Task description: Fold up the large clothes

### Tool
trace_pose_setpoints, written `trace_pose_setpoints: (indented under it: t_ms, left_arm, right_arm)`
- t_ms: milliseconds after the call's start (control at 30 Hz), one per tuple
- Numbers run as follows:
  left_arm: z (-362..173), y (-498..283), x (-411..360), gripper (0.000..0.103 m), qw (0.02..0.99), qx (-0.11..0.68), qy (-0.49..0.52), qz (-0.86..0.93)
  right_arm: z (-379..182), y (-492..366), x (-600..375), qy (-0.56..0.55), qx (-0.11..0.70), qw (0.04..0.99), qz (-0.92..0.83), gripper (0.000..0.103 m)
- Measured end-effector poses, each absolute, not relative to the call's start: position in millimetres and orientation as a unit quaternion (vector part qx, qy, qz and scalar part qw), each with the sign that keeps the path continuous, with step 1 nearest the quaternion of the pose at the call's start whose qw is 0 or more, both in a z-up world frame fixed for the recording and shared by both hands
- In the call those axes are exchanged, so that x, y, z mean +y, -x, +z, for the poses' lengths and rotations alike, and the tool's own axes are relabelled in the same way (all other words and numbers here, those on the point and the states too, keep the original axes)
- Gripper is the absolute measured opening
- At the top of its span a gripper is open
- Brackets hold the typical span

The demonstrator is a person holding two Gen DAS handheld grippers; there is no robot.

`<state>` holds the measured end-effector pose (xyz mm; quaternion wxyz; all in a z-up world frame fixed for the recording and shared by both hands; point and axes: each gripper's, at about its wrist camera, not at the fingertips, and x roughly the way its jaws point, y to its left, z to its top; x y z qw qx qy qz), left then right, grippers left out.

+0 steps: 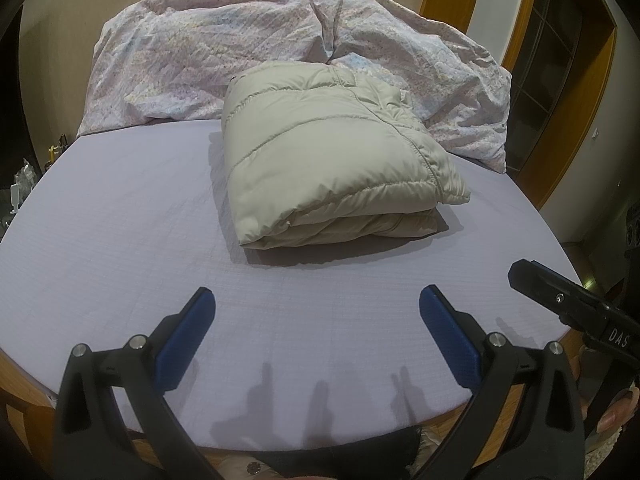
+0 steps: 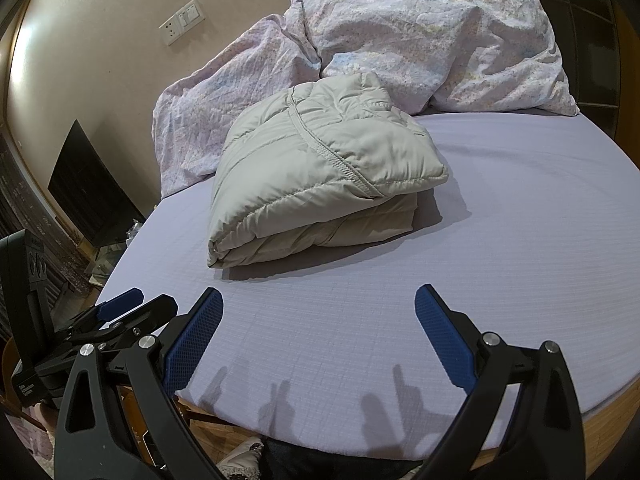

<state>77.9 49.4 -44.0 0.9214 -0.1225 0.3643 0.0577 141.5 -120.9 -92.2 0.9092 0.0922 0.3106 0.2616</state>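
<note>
**Folded puffer jacket on the bed, both grippers released**

Left wrist view: the left gripper (image 1: 316, 300) hangs over the near edge of the bed, jaws spread wide and holding nothing. Its black arms end in blue pads (image 1: 188, 332) with a fine knurled grid. Straight ahead of the gap between the jaws, well apart from the tips, lies the jacket (image 1: 332, 160): a beige quilted puffer with a smooth, faintly shiny shell, stitched into soft horizontal channels and folded into a thick, roughly rectangular bundle of stacked layers. It rests on the bed sheet (image 1: 120, 240), a pale lilac fabric with a fine woven check, pulled flat. Beyond the jacket, touching its far side, a crumpled duvet (image 1: 200, 56) in a pale speckled print is heaped against the wall. To the right of the jaws the black tip of the right gripper (image 1: 532, 276) juts in; a fingertip of the hand holding it shows at the lower right.

Right wrist view: the right gripper (image 2: 320, 300) also stands released, blue textured pads (image 2: 440, 332) far apart and empty. The jacket (image 2: 320, 160) sits ahead and slightly left of the gap, its rounded fold toward the left jaw, a puffy squared corner to the right, a corded seam across the top. The sheet (image 2: 500, 220) spreads smooth to the right; the duvet (image 2: 420, 36) bunches behind. Just left of the left jaw is the left gripper (image 2: 120, 304), alongside.
</note>
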Motion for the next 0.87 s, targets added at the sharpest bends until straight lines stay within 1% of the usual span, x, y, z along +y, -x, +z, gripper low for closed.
trace_pose_setpoints:
  t_ms: [867]
  left_arm:
    - [-47.8, -80.8, 49.2, 0.101, 0.921, 0.366, 0.123, 0.057]
  right_arm:
    - [-95.0, -144.1, -120.2, -0.093, 0.313, 0.909, 0.261, 0.098]
